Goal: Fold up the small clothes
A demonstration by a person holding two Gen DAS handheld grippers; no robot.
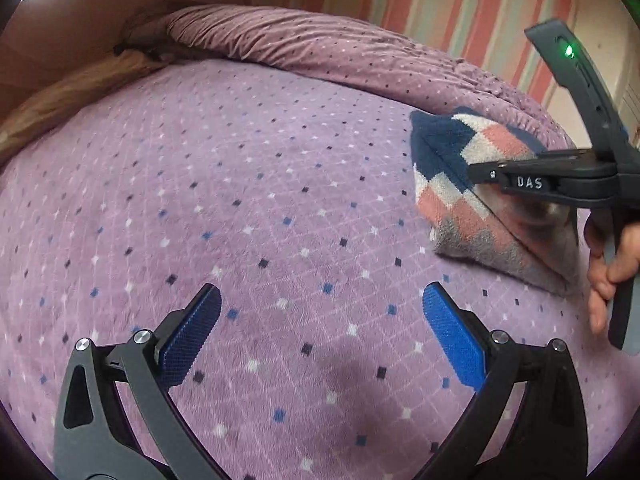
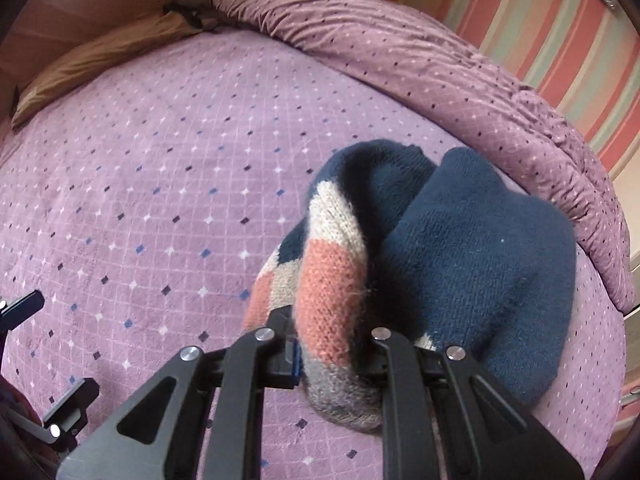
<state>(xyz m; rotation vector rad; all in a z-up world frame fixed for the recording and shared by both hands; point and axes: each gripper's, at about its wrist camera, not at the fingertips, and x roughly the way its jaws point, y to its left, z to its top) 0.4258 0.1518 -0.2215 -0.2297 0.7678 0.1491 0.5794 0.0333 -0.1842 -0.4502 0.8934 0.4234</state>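
Holding the knitted garment (image 2: pixel 420 248) by a bunched fold, you had your right gripper (image 2: pixel 332 356) clamped on its pink, cream and grey patterned part, with the navy portion spilling to the right over the purple bedspread (image 2: pixel 160 160). From the left wrist view the piece lay toward the right side of the bed, near the rumpled roll of the same cover (image 1: pixel 320 48) along the far edge, part of it draped down onto the surface while the pinched part was lifted. To do this step well, in my judgement, you needed to carry that edge across in one smooth sweep, keep the pinch low to the bed, and lay it flush over the rest before letting go, since soft knit bunches easily. Your right gripper pointed steeply down at the bed, with your hand (image 1: pixel 612 256) wrapped around its handle at the frame's right edge. Your left gripper (image 1: pixel 322 300) hovered over bare bedspread well to the left of the garment, angled downward, its blue pads (image 1: pixel 452 340) standing wide apart with nothing between them.
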